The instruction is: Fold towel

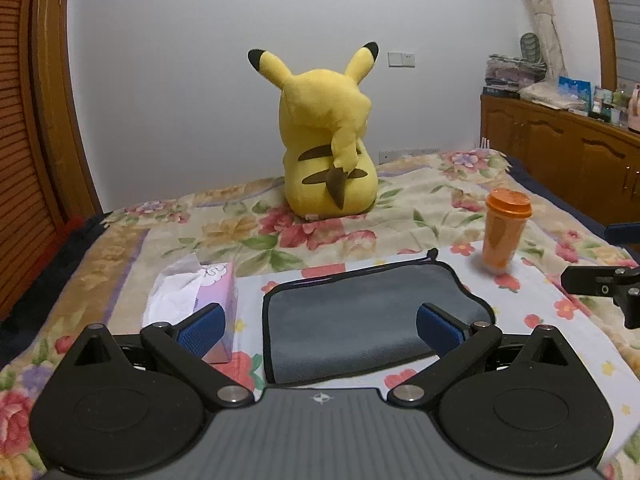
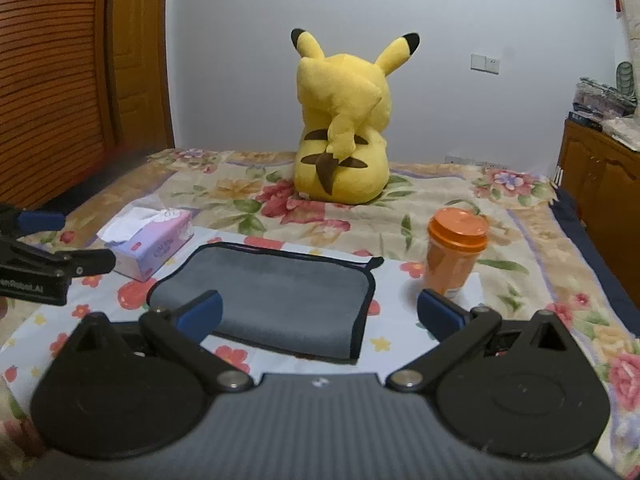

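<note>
A grey towel [image 1: 360, 320] with black trim lies flat on a light flowered cloth [image 1: 532, 328] on the bed; it also shows in the right wrist view [image 2: 276, 300]. It looks folded over, with a small loop at its far right corner. My left gripper [image 1: 320, 330] is open and empty, held above the towel's near edge. My right gripper [image 2: 320, 312] is open and empty, above the towel's near right part. Each gripper shows at the edge of the other's view.
A tissue box [image 1: 200, 300] stands left of the towel. An orange lidded cup [image 1: 504, 232] stands to its right. A yellow plush toy [image 1: 328, 144] sits behind on the flowered bedspread. A wooden cabinet [image 1: 560, 148] is far right, a wooden door [image 2: 52, 80] left.
</note>
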`<state>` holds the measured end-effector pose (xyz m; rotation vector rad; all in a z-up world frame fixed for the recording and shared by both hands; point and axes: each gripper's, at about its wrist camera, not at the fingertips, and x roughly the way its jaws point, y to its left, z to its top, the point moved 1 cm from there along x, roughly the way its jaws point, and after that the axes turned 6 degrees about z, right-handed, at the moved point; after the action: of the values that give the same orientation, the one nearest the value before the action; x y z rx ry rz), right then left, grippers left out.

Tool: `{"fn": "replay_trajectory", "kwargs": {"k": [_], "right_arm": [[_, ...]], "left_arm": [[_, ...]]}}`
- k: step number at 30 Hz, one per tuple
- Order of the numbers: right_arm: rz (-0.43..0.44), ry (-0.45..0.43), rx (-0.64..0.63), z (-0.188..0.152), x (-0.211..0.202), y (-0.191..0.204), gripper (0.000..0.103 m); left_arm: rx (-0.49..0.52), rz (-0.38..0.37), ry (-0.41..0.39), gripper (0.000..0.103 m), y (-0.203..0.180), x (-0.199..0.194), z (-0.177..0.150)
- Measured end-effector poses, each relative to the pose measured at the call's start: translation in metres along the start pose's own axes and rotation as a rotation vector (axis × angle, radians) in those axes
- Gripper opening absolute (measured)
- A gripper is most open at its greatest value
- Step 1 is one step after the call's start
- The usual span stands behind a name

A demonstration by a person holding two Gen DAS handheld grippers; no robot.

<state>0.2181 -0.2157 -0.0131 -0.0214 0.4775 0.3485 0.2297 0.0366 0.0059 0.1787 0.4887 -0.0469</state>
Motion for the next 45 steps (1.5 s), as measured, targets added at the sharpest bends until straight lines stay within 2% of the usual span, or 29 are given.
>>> {"fn": "replay_trajectory", "kwargs": {"k": [11,18,34,45], "right_arm": [[-0.003,-0.051,0.035,-0.003,-0.052,0.011,0.103],[-0.014,-0.06,0.057,-0.011,-0.073,0.015,0.103],[-0.019,-0.101,0.071,-0.027,-0.118,0.023,0.103],[-0.007,-0.119,0.086,-0.039,-0.14,0.03,0.103]], "left_arm": [[-0.001,-0.007,-0.022,0.103,-0.004,-0.064,-0.001],[-0.012,-0.018,-0.023,0.103,-0.01,-0.089,-0.009],[-0.014,-0.018,-0.027,0.103,-0.025,-0.134,-0.029],[-0.034,-0.018,-0.023,0.103,-0.034,-0.149,-0.041]]}}
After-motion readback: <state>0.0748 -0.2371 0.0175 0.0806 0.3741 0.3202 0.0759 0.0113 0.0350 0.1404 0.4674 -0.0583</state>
